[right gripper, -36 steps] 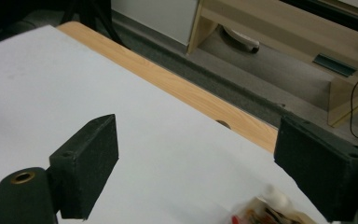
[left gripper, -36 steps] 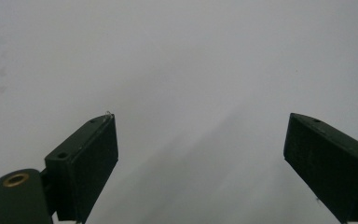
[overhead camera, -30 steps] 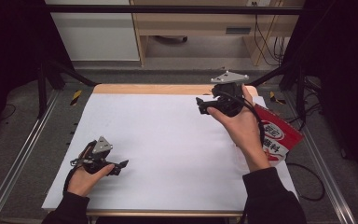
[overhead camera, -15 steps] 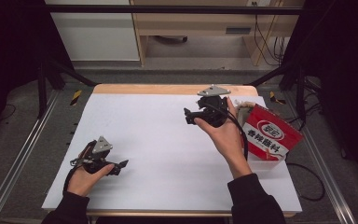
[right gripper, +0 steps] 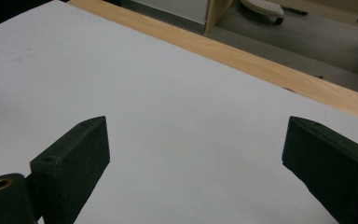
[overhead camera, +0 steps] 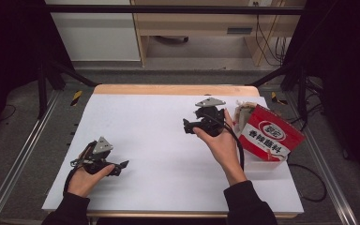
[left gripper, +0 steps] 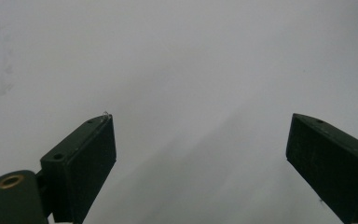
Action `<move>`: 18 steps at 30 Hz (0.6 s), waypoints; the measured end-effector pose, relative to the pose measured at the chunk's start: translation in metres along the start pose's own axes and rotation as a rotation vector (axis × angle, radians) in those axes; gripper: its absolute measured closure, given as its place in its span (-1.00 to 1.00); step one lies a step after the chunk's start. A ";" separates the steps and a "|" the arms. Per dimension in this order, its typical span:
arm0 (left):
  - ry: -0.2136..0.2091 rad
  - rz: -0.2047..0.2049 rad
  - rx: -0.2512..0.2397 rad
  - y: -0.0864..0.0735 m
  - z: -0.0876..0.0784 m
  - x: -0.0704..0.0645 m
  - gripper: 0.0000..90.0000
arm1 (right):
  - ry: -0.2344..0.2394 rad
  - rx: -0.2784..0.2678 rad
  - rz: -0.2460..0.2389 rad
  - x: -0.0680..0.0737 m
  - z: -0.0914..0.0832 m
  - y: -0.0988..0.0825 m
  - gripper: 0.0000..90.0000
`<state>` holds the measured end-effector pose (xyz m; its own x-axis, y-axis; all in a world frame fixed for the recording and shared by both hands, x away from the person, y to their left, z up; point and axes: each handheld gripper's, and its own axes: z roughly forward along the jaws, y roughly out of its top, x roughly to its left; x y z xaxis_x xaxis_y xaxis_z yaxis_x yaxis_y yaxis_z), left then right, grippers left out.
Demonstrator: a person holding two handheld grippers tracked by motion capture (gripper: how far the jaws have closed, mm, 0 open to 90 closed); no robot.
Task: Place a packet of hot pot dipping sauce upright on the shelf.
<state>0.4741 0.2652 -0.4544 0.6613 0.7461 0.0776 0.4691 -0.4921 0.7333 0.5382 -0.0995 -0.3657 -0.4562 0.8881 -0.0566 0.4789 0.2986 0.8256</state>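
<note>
My left gripper (overhead camera: 122,165) rests low over the white sheet near the table's front left, held in a hand. In the left gripper view its jaws stand wide apart with bare white sheet (left gripper: 191,93) between them. My right gripper (overhead camera: 187,125) is held above the sheet right of centre, pointing left, its grey plate on top. Its jaws are wide apart in the right gripper view, with nothing between them. A red snack bag (overhead camera: 267,136) with white lettering lies at the table's right edge, just right of the right hand.
The white sheet (overhead camera: 159,154) covers most of the wooden table, whose far edge (right gripper: 242,58) shows bare. Metal rails (overhead camera: 9,173) run along both sides. A wooden bench and cables stand on the floor beyond the table.
My right gripper has moved left and toward the person, away from the far right corner, uncovering the red bag. The left gripper has stayed in place.
</note>
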 end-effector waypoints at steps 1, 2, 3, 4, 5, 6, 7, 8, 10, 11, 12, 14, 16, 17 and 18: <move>0.001 0.000 0.000 0.000 0.000 0.000 -0.82 | -0.003 0.011 0.001 0.000 0.001 -0.003 -0.83; 0.001 0.000 0.000 0.000 0.000 0.000 -0.82 | 0.000 0.010 0.004 0.001 0.002 -0.006 -0.83; 0.001 0.000 0.000 0.000 0.000 0.000 -0.82 | 0.002 0.015 0.008 0.001 0.003 -0.008 -0.83; 0.001 0.000 0.000 0.000 0.000 0.000 -0.82 | 0.004 0.018 0.007 0.002 0.003 -0.011 -0.83; 0.001 0.000 0.001 0.000 0.000 0.000 -0.82 | 0.004 0.024 0.007 0.002 0.004 -0.013 -0.83; 0.002 0.001 0.001 0.000 0.000 0.000 -0.82 | 0.004 0.027 0.012 0.003 0.005 -0.017 -0.82; 0.002 0.000 0.001 0.000 0.000 0.000 -0.82 | 0.010 0.029 0.015 0.004 0.005 -0.020 -0.82; 0.001 -0.001 0.001 0.000 0.000 0.000 -0.82 | 0.013 0.033 0.015 0.004 0.006 -0.023 -0.82; 0.002 -0.001 0.002 0.000 0.000 0.000 -0.82 | 0.020 0.049 0.017 0.006 0.008 -0.031 -0.82; 0.002 0.000 0.002 0.000 0.000 0.000 -0.82 | 0.025 0.057 0.020 0.007 0.009 -0.036 -0.83; 0.003 0.000 0.002 0.000 0.000 0.000 -0.82 | 0.027 0.069 0.021 0.008 0.010 -0.040 -0.83; 0.004 0.001 0.001 0.000 0.000 0.000 -0.82 | 0.036 0.073 0.027 0.010 0.012 -0.047 -0.83; 0.006 0.002 0.001 0.000 0.000 0.000 -0.82 | 0.038 0.077 0.029 0.011 0.014 -0.055 -0.83; 0.006 0.003 0.000 0.000 0.000 0.000 -0.83 | 0.040 0.075 0.034 0.011 0.014 -0.057 -0.83; 0.006 0.002 0.001 0.000 0.000 0.000 -0.83 | 0.047 0.073 0.040 0.012 0.015 -0.060 -0.83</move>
<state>0.4747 0.2653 -0.4546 0.6584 0.7480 0.0833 0.4682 -0.4938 0.7328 0.5154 -0.1019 -0.4241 -0.4700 0.8827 0.0035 0.5499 0.2897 0.7834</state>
